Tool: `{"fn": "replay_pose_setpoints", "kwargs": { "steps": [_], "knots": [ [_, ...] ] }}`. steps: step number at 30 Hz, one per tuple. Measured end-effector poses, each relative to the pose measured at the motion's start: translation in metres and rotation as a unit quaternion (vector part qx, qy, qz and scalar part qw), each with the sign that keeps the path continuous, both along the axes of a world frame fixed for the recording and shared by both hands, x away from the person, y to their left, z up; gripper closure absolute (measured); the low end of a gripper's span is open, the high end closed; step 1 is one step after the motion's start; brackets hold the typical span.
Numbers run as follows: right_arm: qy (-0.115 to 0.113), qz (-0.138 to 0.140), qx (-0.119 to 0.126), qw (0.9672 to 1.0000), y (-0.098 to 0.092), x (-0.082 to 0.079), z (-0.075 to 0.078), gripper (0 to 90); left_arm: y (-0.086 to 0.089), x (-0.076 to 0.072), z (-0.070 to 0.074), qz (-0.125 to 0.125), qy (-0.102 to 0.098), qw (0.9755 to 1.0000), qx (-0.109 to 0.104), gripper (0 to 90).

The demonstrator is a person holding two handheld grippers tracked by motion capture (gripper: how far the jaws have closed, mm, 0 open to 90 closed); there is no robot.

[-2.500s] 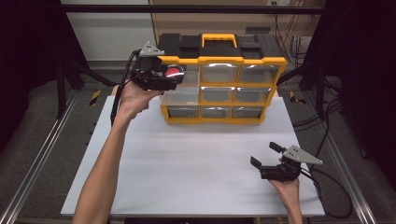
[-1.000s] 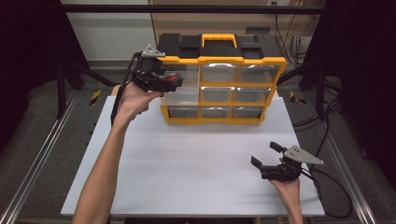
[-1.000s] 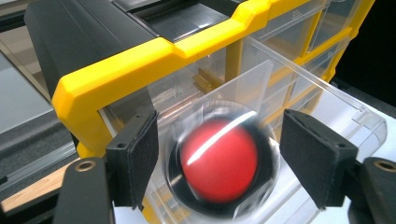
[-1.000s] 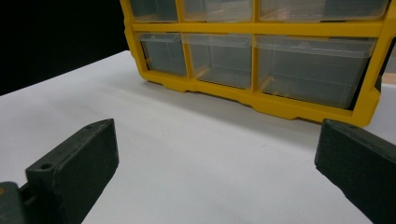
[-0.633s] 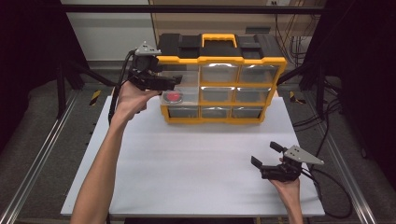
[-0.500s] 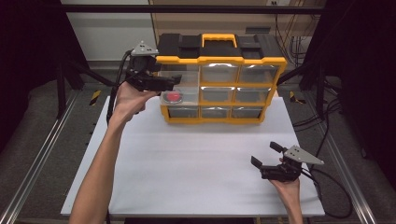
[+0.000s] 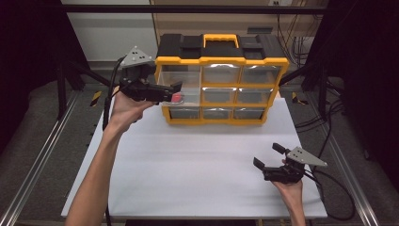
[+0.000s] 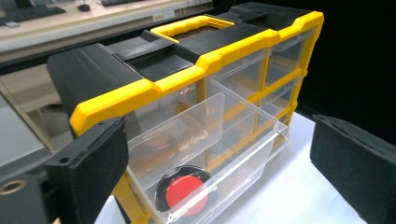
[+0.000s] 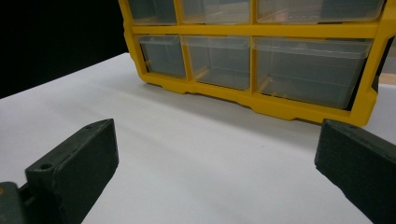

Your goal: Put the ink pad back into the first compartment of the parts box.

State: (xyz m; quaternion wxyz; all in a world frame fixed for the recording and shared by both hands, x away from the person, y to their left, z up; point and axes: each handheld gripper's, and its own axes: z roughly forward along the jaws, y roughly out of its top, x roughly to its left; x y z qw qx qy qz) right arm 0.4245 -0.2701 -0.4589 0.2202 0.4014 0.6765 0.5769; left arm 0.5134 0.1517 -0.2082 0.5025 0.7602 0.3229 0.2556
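— White board [image 7: 197,174] covers our table, with dark space all round it. At the far edge we have the organizer [image 7: 221,80], yellow frame, black top, nine clear drawers in three rows.

— Which drawers hold anything?

— We see one pulled out, the drawer [image 8: 210,154] at the organizer's left end, middle row. A red disc [image 8: 187,193] in a black ring lies flat on its floor, near the front wall. The shut drawers we can see into from the right gripper view look bare.

— And our grippers?

— Our left gripper [image 7: 170,92] hangs just in front of that drawer; its jaws have just been spreading and now stand wide, nothing between the pads. Our right gripper [image 7: 268,157] rests low over the board's near right part, well apart from the organizer, jaws also wide and holding nothing.
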Motion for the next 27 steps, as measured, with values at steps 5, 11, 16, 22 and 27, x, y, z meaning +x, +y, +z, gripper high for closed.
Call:
{"fn": "replay_pose_setpoints", "kwargs": {
  "steps": [5,11,16,22,27],
  "knots": [
    [-0.003,-0.001,0.0,1.0,-0.001,0.0,0.0,0.5,0.004,-0.01,-0.003,-0.014,-0.001,0.9999,-0.008,1.9],
    [-0.003,-0.002,0.0,1.0,-0.001,0.0,0.0,0.5,0.009,-0.022,-0.009,-0.011,-0.024,0.9997,-0.001,1.2],
    [-0.001,-0.002,0.002,1.0,-0.001,0.0,0.0,0.5,0.014,-0.032,-0.016,-0.013,-0.036,0.9992,-0.014,1.2],
    [0.003,-0.002,-0.003,1.0,0.0,0.0,-0.001,0.5,0.021,-0.04,-0.028,-0.013,-0.04,0.9988,-0.024,1.5],
    [0.001,-0.004,-0.002,1.0,-0.001,0.0,0.0,0.5,0.026,-0.044,-0.039,-0.012,-0.039,0.9987,-0.03,2.3]
  ]
}}
